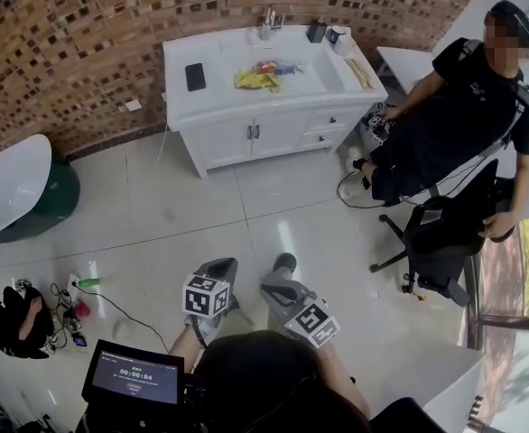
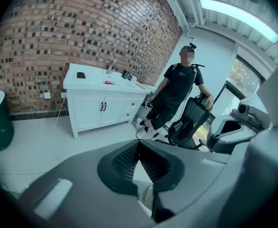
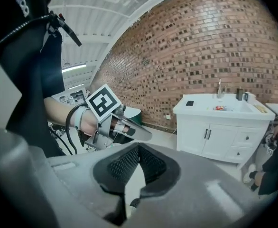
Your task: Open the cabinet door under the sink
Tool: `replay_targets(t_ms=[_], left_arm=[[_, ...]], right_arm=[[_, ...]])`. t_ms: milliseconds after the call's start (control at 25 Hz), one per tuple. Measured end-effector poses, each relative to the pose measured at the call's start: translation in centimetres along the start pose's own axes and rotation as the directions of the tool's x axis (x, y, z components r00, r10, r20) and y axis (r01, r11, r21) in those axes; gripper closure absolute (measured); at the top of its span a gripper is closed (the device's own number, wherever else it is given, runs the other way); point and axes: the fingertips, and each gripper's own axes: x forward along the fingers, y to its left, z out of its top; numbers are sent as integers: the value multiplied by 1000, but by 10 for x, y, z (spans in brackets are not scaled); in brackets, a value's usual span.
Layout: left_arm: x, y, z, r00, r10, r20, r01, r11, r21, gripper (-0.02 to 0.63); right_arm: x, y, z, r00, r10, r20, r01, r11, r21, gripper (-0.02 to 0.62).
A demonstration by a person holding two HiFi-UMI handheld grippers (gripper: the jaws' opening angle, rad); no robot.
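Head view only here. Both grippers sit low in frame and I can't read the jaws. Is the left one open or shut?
Observer: The left gripper is shut, with the pads together and nothing between them.
Operator: And the right?
Observer: The right gripper is shut as well, and empty.
Operator: Is the right one aimed at the cabinet?
Observer: Not quite. In the right gripper view the cabinet sits to the right of the jaw line with its doors closed. The brick wall is straight ahead.
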Motion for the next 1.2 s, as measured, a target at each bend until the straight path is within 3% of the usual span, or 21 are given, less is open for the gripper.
replay_targets(t_ms=[200,400,600,920,960,1000,1040,1200], left_arm=[[52,-18,42,1000,-9,-14,9,1000,28,590],[100,-48,110,1000,-13,26,11,998,56,590],[132,-54,144,998,35,48,-36,999,8,589],[165,-44,136,999,51,13,-50,997,-58,588],[173,-39,136,999,46,15,-45,997,-69,583],[180,-33,135,999,42,19,-40,996,-83,524],[186,-26,133,999,40,22,-38,995,-96,506],[212,5,134,997,59,43,-52,988,-143,506]], right_arm=[[1,-89,10,1000,19,10,-19,1000,-23,604],[-24,-215,47,997,-9,74,9,1000,-5,604],[-56,-298,47,997,-58,50,59,998,-14,603],[-82,-381,-2,988,-152,-26,154,984,87,604],[-77,-389,-6,988,-153,-33,156,984,91,603],[-70,-394,-8,988,-151,-39,154,984,89,603],[-63,-396,-8,988,-146,-45,150,985,83,604],[-30,-388,3,992,-103,-67,107,993,54,603]])
